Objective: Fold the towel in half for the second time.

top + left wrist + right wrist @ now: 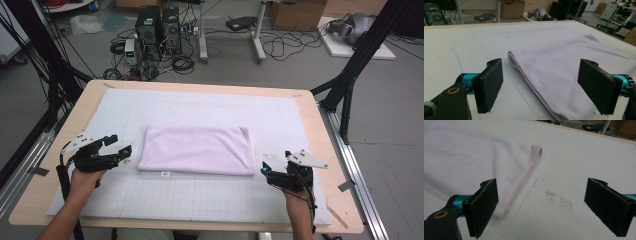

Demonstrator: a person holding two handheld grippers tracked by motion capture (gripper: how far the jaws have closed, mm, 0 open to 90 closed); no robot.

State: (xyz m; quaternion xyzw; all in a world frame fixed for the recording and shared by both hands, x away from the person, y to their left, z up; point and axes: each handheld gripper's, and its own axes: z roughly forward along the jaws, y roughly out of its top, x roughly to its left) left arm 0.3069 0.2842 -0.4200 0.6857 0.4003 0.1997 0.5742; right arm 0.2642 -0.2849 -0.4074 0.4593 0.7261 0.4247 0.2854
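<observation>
The folded towel (196, 149) lies flat at the centre of the tabletop (310, 125), its long axis running from 9 to 3 o'clock. The left hand-held gripper (119, 145) sits just beside the towel's 9 o'clock end, and the right hand-held gripper (276, 164) just beside its 3 o'clock end, near the front corner. Both have jaws spread wide, hold nothing, and stand about equally near; each faces its short edge.

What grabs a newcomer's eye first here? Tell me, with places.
The folded lilac towel lying flat mid-table on the white gridded mat. Then the left gripper and right gripper, jaws open, flanking its two short ends without touching it.
</observation>
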